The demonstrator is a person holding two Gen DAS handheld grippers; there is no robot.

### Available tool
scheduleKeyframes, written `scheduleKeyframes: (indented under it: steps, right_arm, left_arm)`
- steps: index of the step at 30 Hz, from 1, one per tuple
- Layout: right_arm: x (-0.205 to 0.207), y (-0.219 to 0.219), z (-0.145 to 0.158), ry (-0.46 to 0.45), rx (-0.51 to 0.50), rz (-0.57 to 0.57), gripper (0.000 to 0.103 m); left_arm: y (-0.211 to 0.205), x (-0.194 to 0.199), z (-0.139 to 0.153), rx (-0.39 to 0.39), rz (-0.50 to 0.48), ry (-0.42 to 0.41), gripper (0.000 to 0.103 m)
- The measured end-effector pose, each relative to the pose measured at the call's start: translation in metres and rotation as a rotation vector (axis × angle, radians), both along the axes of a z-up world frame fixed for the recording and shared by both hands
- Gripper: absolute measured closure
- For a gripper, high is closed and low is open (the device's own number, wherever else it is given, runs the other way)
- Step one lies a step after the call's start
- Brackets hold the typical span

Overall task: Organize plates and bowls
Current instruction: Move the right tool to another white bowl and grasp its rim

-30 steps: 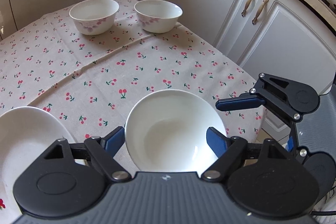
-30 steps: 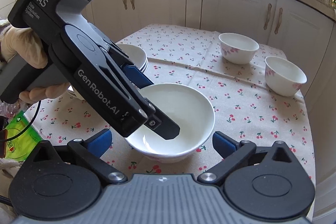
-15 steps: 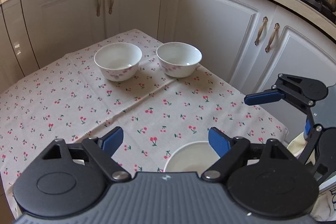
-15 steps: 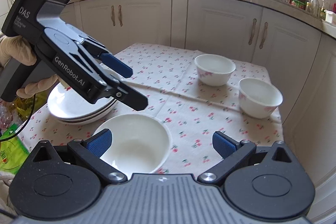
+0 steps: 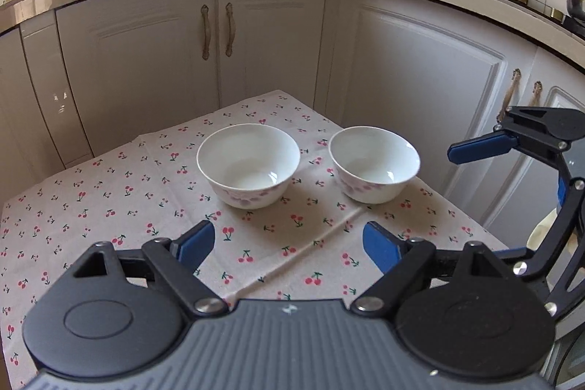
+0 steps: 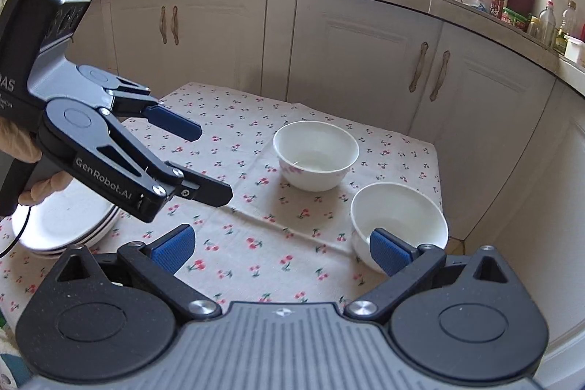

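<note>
While your left gripper and right gripper both hang empty with blue pads spread apart, two glossy round white porcelain bowls with pink floral bases sit side by side, apart, on the matte cherry-print tablecloth. Only your right wrist view shows the stack of smooth white plates at the cloth's left edge.

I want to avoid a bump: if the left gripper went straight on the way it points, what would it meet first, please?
Probably the cherry tablecloth just short of the left bowl; depth is unclear, so it might reach that bowl's near side instead.
</note>
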State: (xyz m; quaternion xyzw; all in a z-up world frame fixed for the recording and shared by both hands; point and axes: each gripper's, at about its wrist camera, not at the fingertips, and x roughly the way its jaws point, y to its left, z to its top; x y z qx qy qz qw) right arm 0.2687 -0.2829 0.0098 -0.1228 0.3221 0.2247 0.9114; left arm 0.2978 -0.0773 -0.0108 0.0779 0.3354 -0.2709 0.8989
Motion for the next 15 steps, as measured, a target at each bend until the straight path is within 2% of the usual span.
scheduleKeyframes:
  steps: [4, 10, 15]
  right_arm:
    - [0.032, -0.005, 0.0, 0.017, -0.005, 0.002, 0.0]
    - [0.091, -0.008, 0.001, 0.054, 0.013, -0.003, 0.001]
    - [0.149, -0.009, -0.003, 0.152, 0.062, -0.021, 0.004]
  left_arm:
    - [0.003, 0.027, -0.011, -0.031, 0.06, 0.026, 0.015]
    - [-0.009, 0.053, -0.028, 0.004, 0.082, 0.012, 0.015]
    - [-0.015, 0.067, -0.043, -0.019, 0.068, 0.045, 0.015]
